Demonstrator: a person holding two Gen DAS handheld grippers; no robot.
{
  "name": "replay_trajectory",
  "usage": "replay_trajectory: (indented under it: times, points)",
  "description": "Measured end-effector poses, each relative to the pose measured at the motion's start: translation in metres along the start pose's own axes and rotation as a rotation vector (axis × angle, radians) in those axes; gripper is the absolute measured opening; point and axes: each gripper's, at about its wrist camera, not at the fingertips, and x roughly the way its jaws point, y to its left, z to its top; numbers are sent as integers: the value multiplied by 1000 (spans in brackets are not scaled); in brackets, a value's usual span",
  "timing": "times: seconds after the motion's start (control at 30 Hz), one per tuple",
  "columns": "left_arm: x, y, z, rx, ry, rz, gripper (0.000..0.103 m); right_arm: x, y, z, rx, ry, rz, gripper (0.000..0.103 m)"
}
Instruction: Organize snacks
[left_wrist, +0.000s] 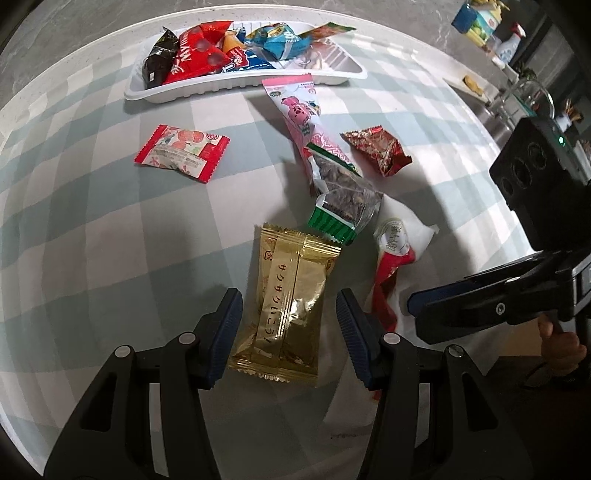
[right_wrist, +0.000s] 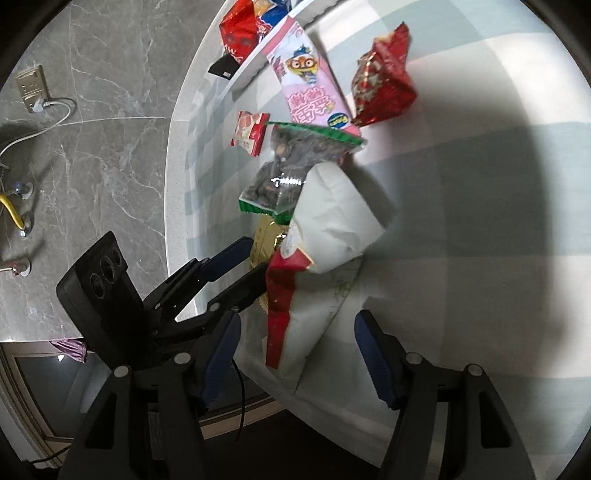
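My left gripper is open, its fingers on either side of a gold snack packet lying on the checked tablecloth; it also shows in the right wrist view. My right gripper is open around a white-and-red snack bag, seen in the left wrist view too. A clear green-edged bag of dark snacks, a long pink packet, a crinkled red packet and a red-white packet lie loose. A white tray at the far side holds several snacks.
The round table's edge runs close on the left of the right wrist view, with grey marble floor beyond. A counter with bottles and boxes stands far right.
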Motion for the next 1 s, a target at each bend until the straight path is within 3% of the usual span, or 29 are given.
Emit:
replay_trajectory:
  times: [0.3, 0.5, 0.73, 0.87, 1.0]
  points:
    - [10, -4, -2, 55, 14, 30, 51, 11, -4, 5, 84, -13, 29, 65]
    - [12, -8, -2, 99, 7, 41, 51, 12, -7, 6, 115, -24, 9, 49]
    - [15, -12, -1, 143, -7, 40, 48, 10, -8, 5, 105, -31, -7, 43]
    - [13, -14, -3, 155, -22, 4, 32, 11, -10, 5, 94, -28, 5, 41]
    - [13, -16, -4, 154, -34, 0, 30, 9, -9, 5, 81, -28, 16, 38]
